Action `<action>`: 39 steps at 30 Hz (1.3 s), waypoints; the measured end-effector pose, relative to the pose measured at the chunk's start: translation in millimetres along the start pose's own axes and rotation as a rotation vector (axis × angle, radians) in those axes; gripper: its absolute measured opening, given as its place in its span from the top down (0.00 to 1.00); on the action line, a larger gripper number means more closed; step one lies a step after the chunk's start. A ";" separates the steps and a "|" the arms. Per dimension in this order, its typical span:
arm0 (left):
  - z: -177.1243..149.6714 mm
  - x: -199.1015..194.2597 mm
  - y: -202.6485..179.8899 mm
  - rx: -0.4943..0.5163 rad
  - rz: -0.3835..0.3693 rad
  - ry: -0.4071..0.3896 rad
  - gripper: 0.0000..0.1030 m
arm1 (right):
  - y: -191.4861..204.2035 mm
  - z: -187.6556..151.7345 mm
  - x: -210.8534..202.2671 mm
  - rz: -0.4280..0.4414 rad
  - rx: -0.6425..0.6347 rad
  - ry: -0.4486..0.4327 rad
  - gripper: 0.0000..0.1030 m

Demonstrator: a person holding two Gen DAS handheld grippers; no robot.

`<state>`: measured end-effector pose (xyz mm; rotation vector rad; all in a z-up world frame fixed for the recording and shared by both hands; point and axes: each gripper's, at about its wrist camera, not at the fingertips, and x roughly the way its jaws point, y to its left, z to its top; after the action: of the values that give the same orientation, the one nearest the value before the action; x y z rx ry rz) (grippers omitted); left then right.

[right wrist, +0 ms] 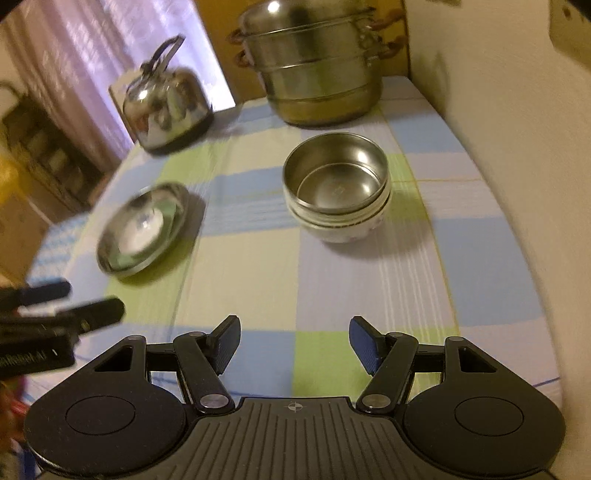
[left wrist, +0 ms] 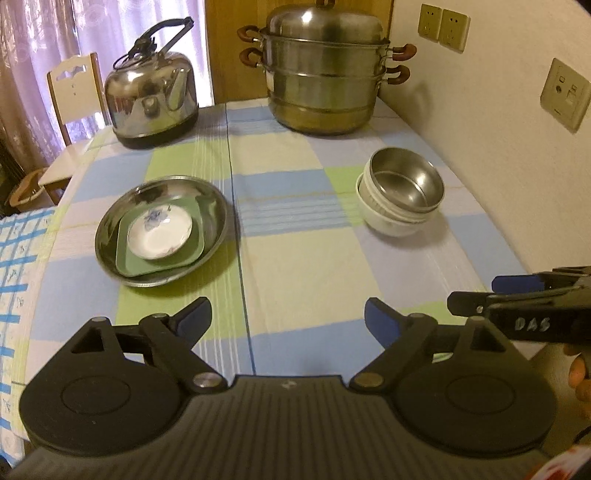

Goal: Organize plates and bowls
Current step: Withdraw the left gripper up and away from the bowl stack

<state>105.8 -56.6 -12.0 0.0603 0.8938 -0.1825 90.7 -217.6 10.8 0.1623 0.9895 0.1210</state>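
A round steel plate [left wrist: 110, 236] lies on the checked tablecloth with a green square plate [left wrist: 192, 218] in it and a small white flowered saucer [left wrist: 159, 236] on top. To its right stands a stack of bowls [left wrist: 400, 192]: a steel bowl nested in white ones. In the right wrist view the bowl stack [right wrist: 336, 184] is straight ahead and the plate stack [right wrist: 142, 232] sits left, blurred. My left gripper [left wrist: 288, 319] is open over bare cloth near the table's front. My right gripper [right wrist: 293, 343] is open too, with nothing between its fingers.
A steel kettle [left wrist: 151, 103] stands at the back left and a tall steel steamer pot [left wrist: 325, 70] at the back middle. A wall with sockets [left wrist: 443, 26] runs along the right side. A chair [left wrist: 74, 92] stands beyond the left edge.
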 end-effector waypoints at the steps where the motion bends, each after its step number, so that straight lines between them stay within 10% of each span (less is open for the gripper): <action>1: -2.4 -2.4 3.2 -0.002 -0.007 0.002 0.14 | 8.0 -4.8 -0.9 -0.026 -0.025 -0.001 0.37; 39: -31.1 -6.6 48.4 -0.030 -0.074 0.071 0.15 | 37.2 -39.1 3.3 -0.037 0.121 0.058 0.37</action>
<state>86.7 -4.2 -27.4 0.0055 0.9702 -0.2367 58.7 -177.4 -5.8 0.2527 1.0579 0.0324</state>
